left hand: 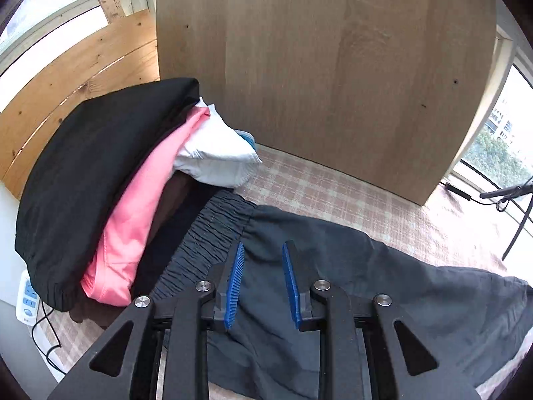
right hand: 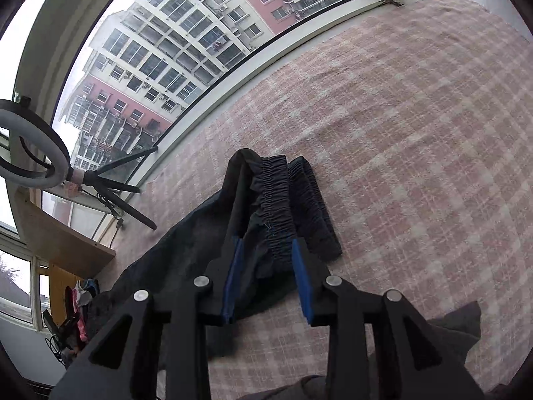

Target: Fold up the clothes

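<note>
Left claw [left hand: 263, 250] tilted down, slightly parted over dark shorts [left hand: 333, 266] — right claw [right hand: 266, 246] likewise, straddling elastic waistband [right hand: 278, 200]

The dark trousers [left hand: 383, 266] run off the lower right edge; a brown garment [left hand: 170, 200] lies mostly hidden under the clothes pile [left hand: 100, 166], its kind unclear

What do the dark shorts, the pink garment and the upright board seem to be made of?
Dark shorts: thin woven synthetic, probably, matte with a faint sheen; crisp wrinkles, gathered elastic waistband.
Pink garment: smooth satiny fabric, perhaps polyester; glossy highlights along its stitched hem.
Upright board: wood or wood-look laminate, matte; grain streaks, flat even surface.
</note>
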